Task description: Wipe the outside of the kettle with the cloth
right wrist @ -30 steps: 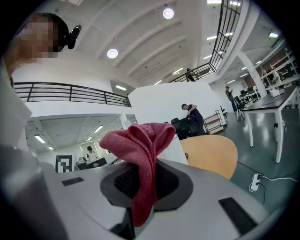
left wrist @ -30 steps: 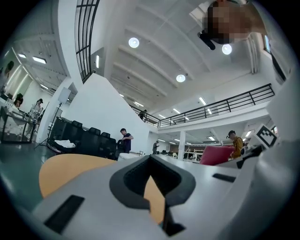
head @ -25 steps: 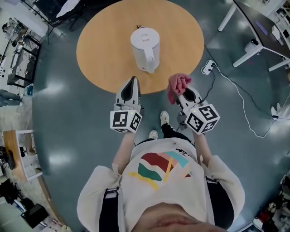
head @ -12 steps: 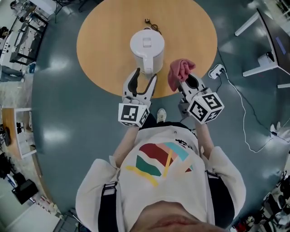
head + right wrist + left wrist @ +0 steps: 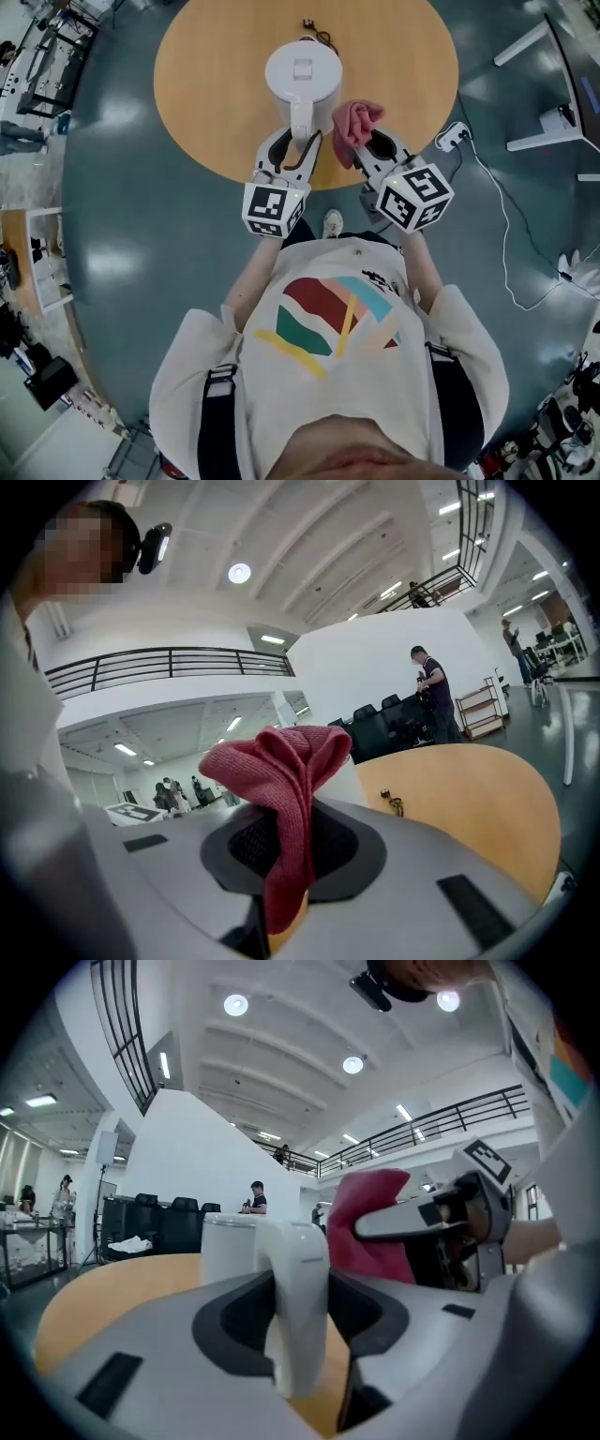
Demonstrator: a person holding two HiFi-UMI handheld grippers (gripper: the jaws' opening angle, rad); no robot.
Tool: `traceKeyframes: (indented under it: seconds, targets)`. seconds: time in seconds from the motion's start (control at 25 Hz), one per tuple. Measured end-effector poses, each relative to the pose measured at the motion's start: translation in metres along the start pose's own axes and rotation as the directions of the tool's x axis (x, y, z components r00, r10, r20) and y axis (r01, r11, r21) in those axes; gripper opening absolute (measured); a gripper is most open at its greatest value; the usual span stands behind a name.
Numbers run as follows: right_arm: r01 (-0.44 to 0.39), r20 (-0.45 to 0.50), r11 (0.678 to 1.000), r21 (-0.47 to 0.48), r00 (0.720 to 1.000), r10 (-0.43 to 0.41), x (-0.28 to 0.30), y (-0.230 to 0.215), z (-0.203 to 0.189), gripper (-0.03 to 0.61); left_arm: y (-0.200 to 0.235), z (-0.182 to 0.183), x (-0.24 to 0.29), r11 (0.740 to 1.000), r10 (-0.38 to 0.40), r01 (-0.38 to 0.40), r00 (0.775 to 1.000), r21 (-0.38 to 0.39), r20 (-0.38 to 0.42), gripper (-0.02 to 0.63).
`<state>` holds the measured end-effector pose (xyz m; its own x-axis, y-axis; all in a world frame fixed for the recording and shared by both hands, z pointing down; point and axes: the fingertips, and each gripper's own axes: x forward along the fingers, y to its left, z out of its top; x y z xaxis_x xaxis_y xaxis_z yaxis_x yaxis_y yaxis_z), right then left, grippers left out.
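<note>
A white kettle [image 5: 302, 75] stands on the round wooden table [image 5: 206, 84], its handle [image 5: 302, 127] turned toward me. My left gripper [image 5: 294, 155] has its jaws on either side of that handle [image 5: 298, 1307], and the dark pads lie against both its sides. My right gripper [image 5: 362, 150] is shut on a pink cloth [image 5: 354, 120], which bunches up above its jaws [image 5: 281, 789]. The cloth hangs just right of the kettle's body, close to it; whether it touches I cannot tell. The left gripper view also shows the cloth [image 5: 370, 1227] beside the handle.
A small plug or cord end [image 5: 312, 22] lies on the table behind the kettle. On the floor to the right are a white power strip [image 5: 453, 139] with a trailing cable and white desk legs [image 5: 530, 42]. The table's near edge is under both grippers.
Both grippers moved forward from the table's edge to the kettle. The left jaws went from shut to spread and now enclose the handle. The cloth came up next to the kettle.
</note>
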<state>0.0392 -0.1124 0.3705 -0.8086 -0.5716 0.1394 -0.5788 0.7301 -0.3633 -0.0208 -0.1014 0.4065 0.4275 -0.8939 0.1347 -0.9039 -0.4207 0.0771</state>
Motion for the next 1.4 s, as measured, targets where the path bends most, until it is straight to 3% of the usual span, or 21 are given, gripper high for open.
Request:
traceKeyframes:
  seconds: [0.24,0.6,0.88,1.04,1.24,1.4]
  targets:
    - [-0.047,-0.054,0.998,-0.05,0.998,0.044,0.037,0.018,-0.011,0.048,0.014,0.0,-0.005,0.996,-0.09,0.09,0.996,0.015,-0.014,0.207]
    - [-0.029,-0.123,0.989,-0.142,0.992,0.012,0.084,0.025,-0.027,0.046,0.052,0.004,-0.012,0.969,-0.244,0.241,0.968,0.055,0.055,0.207]
    - [-0.017,-0.118,0.985,-0.172,0.993,-0.003,0.091,0.02,-0.022,0.048,0.065,0.007,-0.015,0.951,-0.306,0.303,0.951,0.059,0.043,0.207]
    - [-0.006,-0.119,0.986,-0.165,0.993,-0.014,0.088,0.002,-0.021,0.046,0.075,0.007,-0.012,0.956,-0.287,0.284,0.957,0.072,0.037,0.206]
    - [0.024,-0.112,0.989,-0.148,0.993,-0.041,0.107,-0.016,-0.013,0.048,0.125,0.014,-0.011,0.986,-0.164,0.163,0.984,0.029,0.061,0.199]
    - [0.042,-0.105,0.991,-0.123,0.993,-0.055,0.112,-0.028,-0.01,0.048,0.135,0.018,-0.011,0.987,-0.154,0.151,0.987,0.051,0.053,0.195]
